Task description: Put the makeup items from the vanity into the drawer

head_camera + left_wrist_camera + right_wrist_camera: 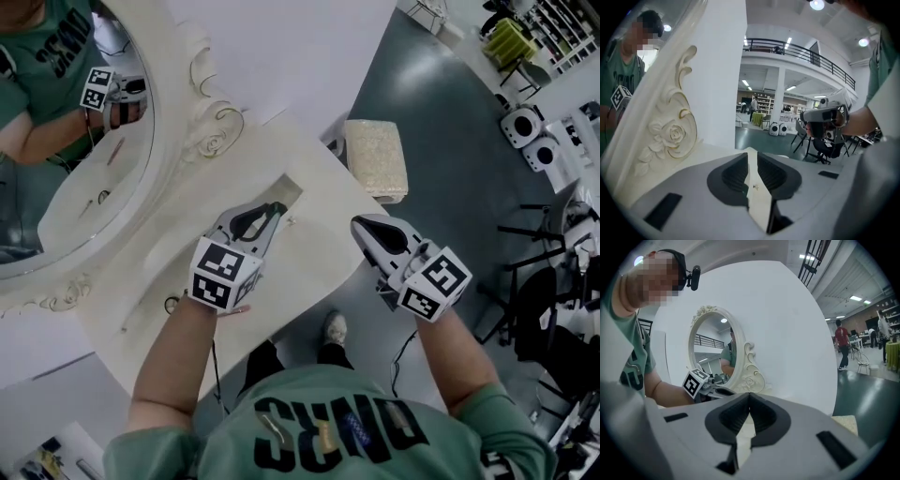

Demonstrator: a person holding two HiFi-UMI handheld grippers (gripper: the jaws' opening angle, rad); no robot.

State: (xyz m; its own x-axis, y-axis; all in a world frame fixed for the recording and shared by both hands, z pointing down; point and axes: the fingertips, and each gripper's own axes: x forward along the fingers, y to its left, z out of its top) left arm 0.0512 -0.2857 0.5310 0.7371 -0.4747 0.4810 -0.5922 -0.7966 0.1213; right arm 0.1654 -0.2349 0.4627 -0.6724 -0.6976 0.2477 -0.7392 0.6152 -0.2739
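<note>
Vanity counter lies beneath the left tool, slightly open and empty, seemingly ready for picking; the right tool, closed, waits alongside.

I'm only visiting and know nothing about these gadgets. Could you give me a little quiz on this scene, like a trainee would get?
1. True or false: the left gripper and the right gripper each hold something.
2. What stands beside the vanity? A) a stool B) a ladder C) a bin
3. Which gripper is nearer the mirror?

Key: 1 false, both are empty; 2 A; 3 the left.
</note>
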